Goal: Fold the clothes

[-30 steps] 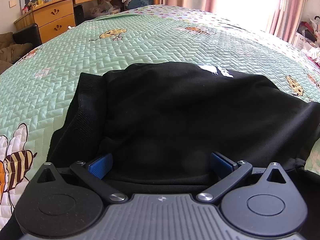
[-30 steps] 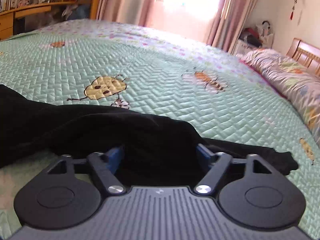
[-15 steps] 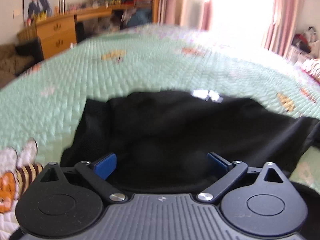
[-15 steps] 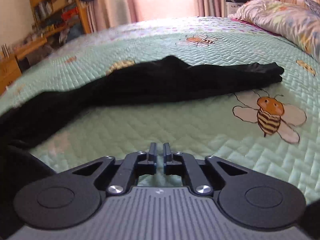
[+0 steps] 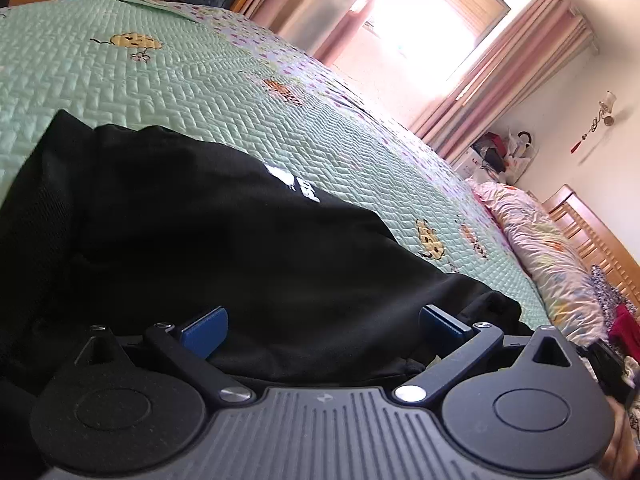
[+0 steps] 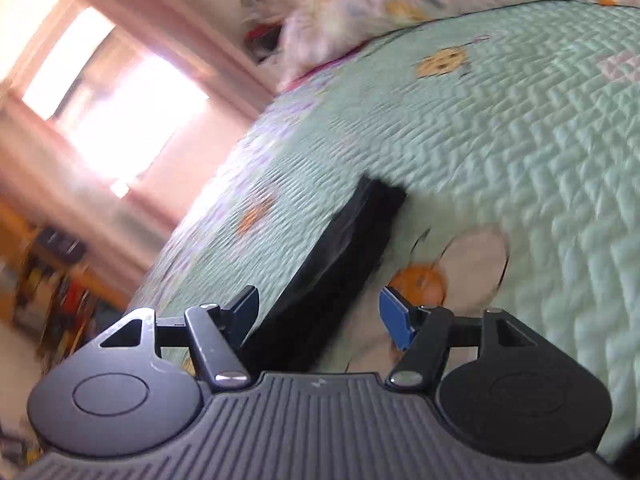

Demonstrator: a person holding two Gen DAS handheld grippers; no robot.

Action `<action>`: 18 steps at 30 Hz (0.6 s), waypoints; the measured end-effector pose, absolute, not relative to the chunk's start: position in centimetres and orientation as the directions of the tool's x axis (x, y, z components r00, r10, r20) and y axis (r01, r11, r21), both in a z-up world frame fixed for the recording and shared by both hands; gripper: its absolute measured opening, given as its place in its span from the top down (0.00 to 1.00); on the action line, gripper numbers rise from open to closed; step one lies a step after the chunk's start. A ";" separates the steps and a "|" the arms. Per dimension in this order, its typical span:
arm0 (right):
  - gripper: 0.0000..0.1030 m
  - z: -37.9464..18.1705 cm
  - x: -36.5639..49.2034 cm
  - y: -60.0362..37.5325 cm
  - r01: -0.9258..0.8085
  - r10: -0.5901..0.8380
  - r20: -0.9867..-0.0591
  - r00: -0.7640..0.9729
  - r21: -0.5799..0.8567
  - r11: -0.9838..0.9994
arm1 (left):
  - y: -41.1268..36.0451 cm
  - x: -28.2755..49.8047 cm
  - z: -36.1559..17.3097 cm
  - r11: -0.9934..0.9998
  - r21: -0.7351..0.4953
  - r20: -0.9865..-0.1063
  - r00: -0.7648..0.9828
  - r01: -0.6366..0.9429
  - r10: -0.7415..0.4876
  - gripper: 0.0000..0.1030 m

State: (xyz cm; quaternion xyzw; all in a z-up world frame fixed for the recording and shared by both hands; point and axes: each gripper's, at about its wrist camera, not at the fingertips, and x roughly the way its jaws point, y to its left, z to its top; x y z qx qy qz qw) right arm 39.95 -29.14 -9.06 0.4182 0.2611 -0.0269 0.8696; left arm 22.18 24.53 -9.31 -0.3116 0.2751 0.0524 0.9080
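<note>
A sunlit bedroom: pink curtains (image 5: pixel 500 76) behind the bed (image 5: pixel 200 80), whose green quilt carries the black garment (image 5: pixel 240 248) bunched at its near edge. The left claw (image 5: pixel 324 322) gapes over the bulk; the right claw (image 6: pixel 318 312) gapes astride a narrow strip. Closing there risks pinching several layers, dragging a crooked fold.

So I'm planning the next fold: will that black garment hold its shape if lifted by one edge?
Probably not. The black garment lies in soft mounds on the quilt, so it likely drapes. Its folded strip between the open right claw looks limp too.
</note>
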 end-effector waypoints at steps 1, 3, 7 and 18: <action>0.31 -9.1 41.4 -29.9 0.301 0.153 -0.499 0.853 0.710 0.637 | 24.6 22.3 -9.5 0.798 -0.545 -0.529 0.844 -0.258 -0.088 0.01; 0.31 -9.1 43.4 -30.4 0.349 0.093 -0.516 0.851 0.689 0.635 | 24.2 22.7 -9.8 0.810 -0.531 -0.531 0.843 -0.251 -0.087 0.01; 0.33 -9.4 46.1 -31.0 0.378 0.050 -0.547 0.836 0.638 0.671 | 23.8 22.7 -10.0 0.823 -0.518 -0.527 0.845 -0.234 -0.091 0.01; 0.92 -7.5 47.8 -25.9 0.149 0.047 -0.565 0.823 0.296 0.944 | 23.5 23.2 -10.8 0.844 -0.482 -0.545 0.834 -0.234 -0.081 0.01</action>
